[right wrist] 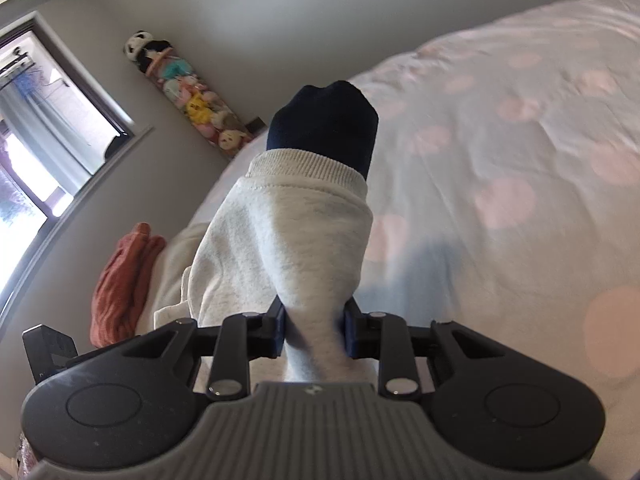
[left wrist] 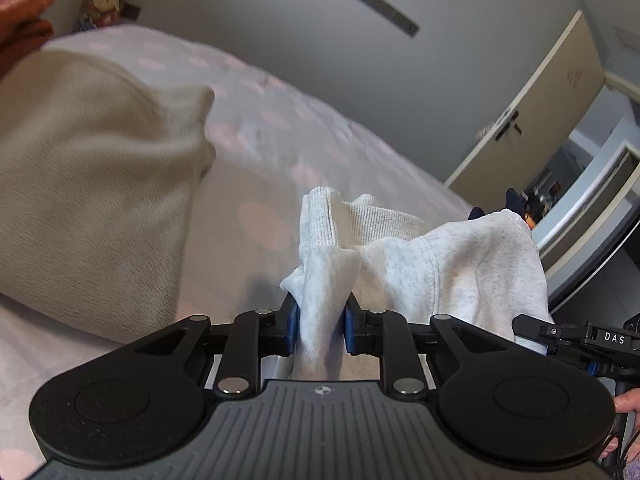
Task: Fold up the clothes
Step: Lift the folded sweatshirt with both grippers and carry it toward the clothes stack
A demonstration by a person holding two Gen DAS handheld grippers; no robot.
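A: Starting at the left. A beige garment (left wrist: pixel 92 184) lies heaped on the bed (left wrist: pixel 256 128), untouched. Beyond it, a rust-coloured cloth (left wrist: pixel 24 36) at the far edge.

B: And the left gripper (left wrist: pixel 320 320)?

A: Jaws drawn narrow, pinching a bunch of the pale grey sweatshirt (left wrist: pixel 460 272). The fabric passes between the blue pads (left wrist: pixel 294 328) and stands up past them, ribbed hem showing.

B: The right gripper (right wrist: pixel 316 328)?

A: Same story, clamped on the same sweatshirt (right wrist: pixel 288 240). A ribbed cuff (right wrist: pixel 308 166) points away from the camera, so I judge this is a sleeve. A dark navy piece (right wrist: pixel 324 120) pokes out of it; whether lining or a separate garment, cannot tell.

B: So which step?

A: Pick-up, I'd say. Both corners gripped, cloth held clear of the dotted bedcover (right wrist: pixel 520 160), not yet spread.

B: Long axis?

A: Hard to call. The cloth hangs bunched between the two grippers, so it runs roughly gripper to gripper, across the bed edge. The sleeve points towards the wall.

B: Next?

A: Probably draw the grippers apart, shake it flat, and lay it on the bare bedcover clear of the beige heap.
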